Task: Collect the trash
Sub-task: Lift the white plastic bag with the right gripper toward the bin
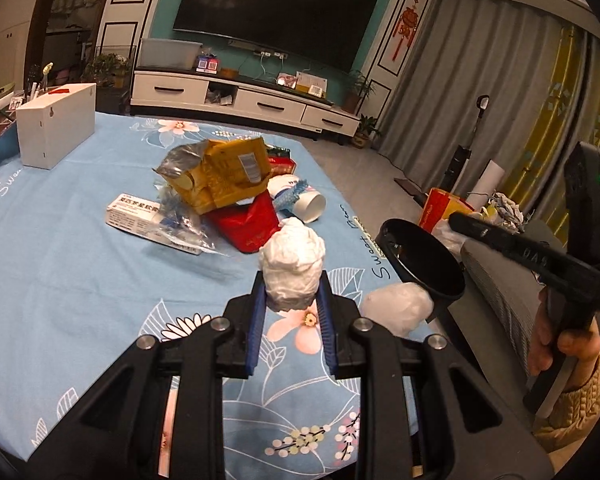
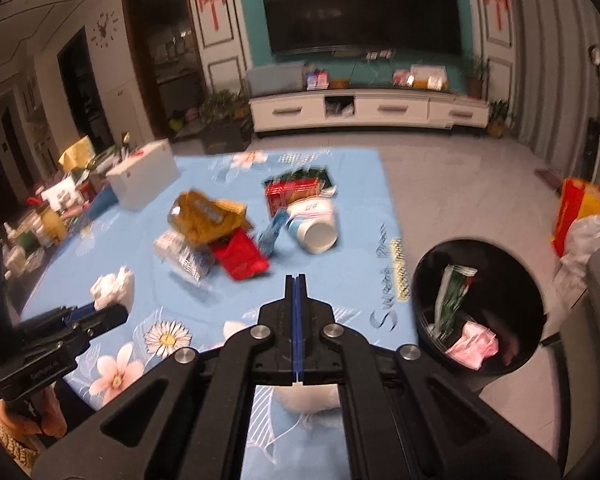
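Observation:
My left gripper [image 1: 292,285] is shut on a crumpled white tissue wad [image 1: 293,266] and holds it just above the blue floral tablecloth [image 1: 60,264]. The right wrist view shows the same wad [image 2: 112,286] at the left gripper's tip [image 2: 108,314]. My right gripper [image 2: 296,278] is shut with nothing in it, over the table's near right part. A second white wad [image 1: 398,306] lies under it near the edge. The black bin [image 2: 476,242] stands by the table's right side, with a green-white wrapper [image 2: 454,292] and a pink mask [image 2: 474,344] inside.
A trash pile sits mid-table: a yellow bag [image 1: 224,172], a red packet [image 1: 248,224], a tipped white cup [image 1: 302,202] and a medicine box [image 1: 134,210]. A white box [image 1: 56,124] stands at the far left. Bags [image 2: 580,216] lie on the floor beyond the bin.

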Motion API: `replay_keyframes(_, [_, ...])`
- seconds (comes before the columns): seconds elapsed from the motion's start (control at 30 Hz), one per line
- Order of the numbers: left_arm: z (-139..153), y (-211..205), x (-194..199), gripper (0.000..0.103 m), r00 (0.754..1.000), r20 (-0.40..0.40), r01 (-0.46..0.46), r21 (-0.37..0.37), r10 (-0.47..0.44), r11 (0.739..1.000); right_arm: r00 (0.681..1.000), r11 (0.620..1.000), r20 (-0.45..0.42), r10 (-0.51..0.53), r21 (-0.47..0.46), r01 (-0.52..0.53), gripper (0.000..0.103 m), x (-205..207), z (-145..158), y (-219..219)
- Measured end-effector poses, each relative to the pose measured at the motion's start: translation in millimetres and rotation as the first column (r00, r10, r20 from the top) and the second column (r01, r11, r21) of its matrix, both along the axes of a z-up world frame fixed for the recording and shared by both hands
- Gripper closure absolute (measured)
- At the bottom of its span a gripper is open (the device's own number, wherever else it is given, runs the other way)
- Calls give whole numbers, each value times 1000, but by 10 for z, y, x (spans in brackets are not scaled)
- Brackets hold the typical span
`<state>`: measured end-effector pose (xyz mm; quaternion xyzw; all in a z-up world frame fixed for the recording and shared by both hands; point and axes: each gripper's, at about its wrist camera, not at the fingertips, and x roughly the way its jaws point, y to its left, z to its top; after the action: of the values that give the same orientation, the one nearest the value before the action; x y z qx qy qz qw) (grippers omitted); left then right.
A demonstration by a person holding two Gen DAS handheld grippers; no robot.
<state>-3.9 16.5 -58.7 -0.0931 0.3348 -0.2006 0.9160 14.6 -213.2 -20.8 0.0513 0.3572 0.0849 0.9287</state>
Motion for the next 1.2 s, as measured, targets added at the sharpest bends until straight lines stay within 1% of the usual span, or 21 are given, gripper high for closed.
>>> replay_keyframes(0.03, [-14,-7,3,78,1000,-4,2,4,-2,1000,1000,1000,-24,6,7,-6,101,9,-45,-1])
replay_keyframes(0.07, [-30,-7,7,78,1000,-9,2,6,-2,1000,998,1000,-60,6,7,-6,91,37,-114,-13])
replay_keyframes(0.1, [-38,-3,11,78,1000,-14,2,4,-2,1000,996,1000,-90,-3,-3,2,68,61,-178,-22])
replay_keyframes(0.13, [-54,7,17,78,1000,-20,1,1,-1,1000,994,1000,-106,-13,-9,13,55,64,-226,-30])
replay_keyframes(0.17, [-71,11,22,78,1000,-26,-2,-1,2,1000,993,1000,-118,-27,-11,26,40,64,-282,-47])
replay_keyframes(0.23, [-109,20,52,78,999,-42,-6,-5,6,1000,992,999,-123,-34,-21,31,39,54,-367,-48])
replay_keyframes(0.33, [-155,-3,83,78,998,-62,-6,-3,6,1000,985,1000,-173,-19,-18,16,39,104,-527,-50])
replay_keyframes(0.4, [-183,-32,103,78,997,-72,-2,1,2,1000,979,999,-202,-12,-39,4,36,162,-664,-25])
replay_keyframes(0.5, [-207,-91,115,77,996,-85,8,14,-6,1000,975,995,-219,-40,-99,19,36,262,-857,-22])
replay_keyframes(0.57, [-224,-114,116,77,996,-89,13,21,-11,1000,974,992,-218,-66,-122,40,36,341,-968,-62])
replay_keyframes(0.63, [-230,-134,121,77,996,-91,17,28,-14,999,969,990,-228,-95,-119,69,50,405,-1052,-148])
replay_keyframes(0.67, [-233,-140,121,77,996,-92,18,29,-15,999,968,990,-230,-101,-118,76,64,426,-1065,-180])
replay_keyframes(0.7, [-238,-148,127,77,995,-94,19,31,-16,999,966,989,-233,-112,-116,87,72,449,-1083,-221])
replay_keyframes(0.73, [-243,-157,134,77,995,-97,20,32,-17,999,965,990,-236,-115,-108,92,75,467,-1100,-260])
replay_keyframes(0.77, [-246,-163,141,77,995,-101,22,33,-18,999,964,989,-235,-123,-110,100,83,471,-1111,-289])
replay_keyframes(0.8, [-250,-173,148,77,994,-103,23,33,-20,999,964,988,-231,-134,-111,111,88,472,-1119,-319])
replay_keyframes(0.87, [-255,-196,150,77,994,-104,29,37,-25,999,966,990,-221,-135,-79,121,92,440,-1081,-368])
replay_keyframes(0.93, [-249,-211,155,77,994,-104,32,41,-28,999,972,989,-187,-144,-62,135,93,365,-973,-407])
replay_keyframes(1.07, [-223,-255,181,77,995,-96,38,43,-33,998,981,986,-99,-168,-23,166,94,213,-616,-547])
replay_keyframes(1.2, [-164,-323,173,77,996,-74,51,40,-47,998,982,982,-33,-186,-11,186,94,143,-329,-654])
